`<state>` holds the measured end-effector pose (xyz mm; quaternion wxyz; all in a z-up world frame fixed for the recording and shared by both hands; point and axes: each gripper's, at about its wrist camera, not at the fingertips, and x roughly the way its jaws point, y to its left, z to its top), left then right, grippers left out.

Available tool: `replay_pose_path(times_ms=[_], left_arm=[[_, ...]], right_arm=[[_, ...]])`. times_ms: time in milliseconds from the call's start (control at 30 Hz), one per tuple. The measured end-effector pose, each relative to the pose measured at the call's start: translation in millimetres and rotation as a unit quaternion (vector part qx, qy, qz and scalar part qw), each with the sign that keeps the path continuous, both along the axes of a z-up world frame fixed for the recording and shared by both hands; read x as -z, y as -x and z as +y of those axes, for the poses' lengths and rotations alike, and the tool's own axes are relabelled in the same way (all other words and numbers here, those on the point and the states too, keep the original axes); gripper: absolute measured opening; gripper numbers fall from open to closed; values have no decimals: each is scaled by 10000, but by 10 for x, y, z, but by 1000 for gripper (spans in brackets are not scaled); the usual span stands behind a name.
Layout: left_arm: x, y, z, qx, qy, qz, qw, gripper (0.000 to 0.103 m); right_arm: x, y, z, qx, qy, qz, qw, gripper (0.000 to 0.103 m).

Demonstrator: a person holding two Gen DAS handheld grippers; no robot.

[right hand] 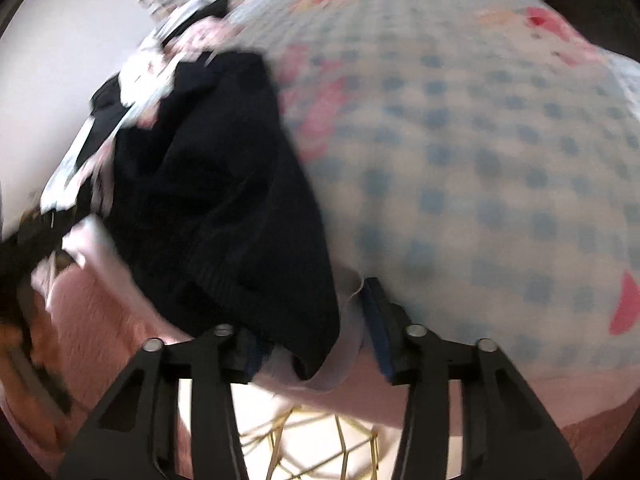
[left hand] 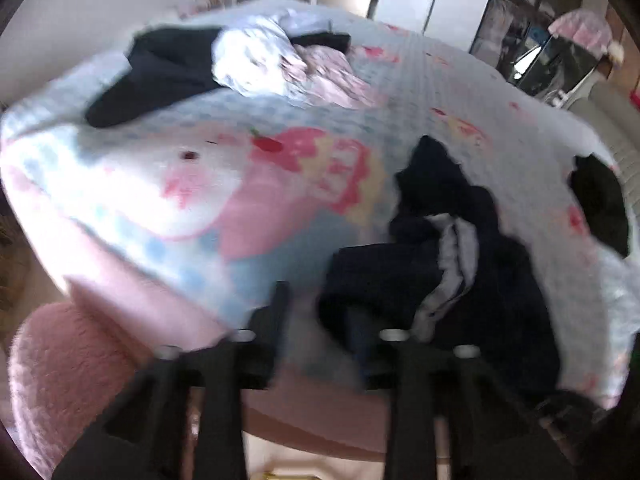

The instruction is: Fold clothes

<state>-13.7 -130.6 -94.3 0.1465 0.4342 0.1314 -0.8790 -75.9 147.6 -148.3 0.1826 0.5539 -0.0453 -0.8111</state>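
A dark navy garment (left hand: 460,280) with a grey inner band lies crumpled on the bed (left hand: 200,184) at the near right. My left gripper (left hand: 318,304) stands open at the garment's left edge; its right finger overlaps the dark cloth and its left finger is over the blanket. In the right wrist view a dark navy garment (right hand: 224,200) with a pale lining hangs over the bed's near edge. My right gripper (right hand: 310,320) is shut on its bunched lower corner. Whether both views show the same garment I cannot tell. Both views are blurred.
A pile of dark, white and pink clothes (left hand: 256,60) lies at the bed's far end, and another dark piece (left hand: 600,200) at its right edge. A pink fluffy stool (left hand: 68,360) stands at the near left. A gold wire basket (right hand: 312,448) sits on the floor below the right gripper.
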Motion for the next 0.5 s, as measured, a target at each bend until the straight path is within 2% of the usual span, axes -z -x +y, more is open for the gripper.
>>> replay_pose_path(times_ms=[133,200,267,300,333,400,500], left_arm=[[-56,-13,330,789,316,88,9963,57],[-106,13,556,1144,711,225,9906,57],[-138,-12,820,1415,1513,462,9772,62],[-127,1,915,1585,1638,488,9725,70],[-113,18,1008,1763,1732,501,9677,73],[-66,110,1103,2071,1399,427,9673,73],[43,248,1200,2382,1035,297,9652,73]], right_arm=[[-226,-11,111,443,-243,672,9965,30],[-321,-6,206,702,-334,926,9927,29],[-403,-10,296,1010,-623,1243,9851,29],[-439,-9,311,1118,-819,1429,9800,29],[-464,-10,322,1143,-870,1496,9783,29],[-511,-13,359,1195,-877,1578,9763,29],[-497,-30,446,1162,-304,1330,9838,29]])
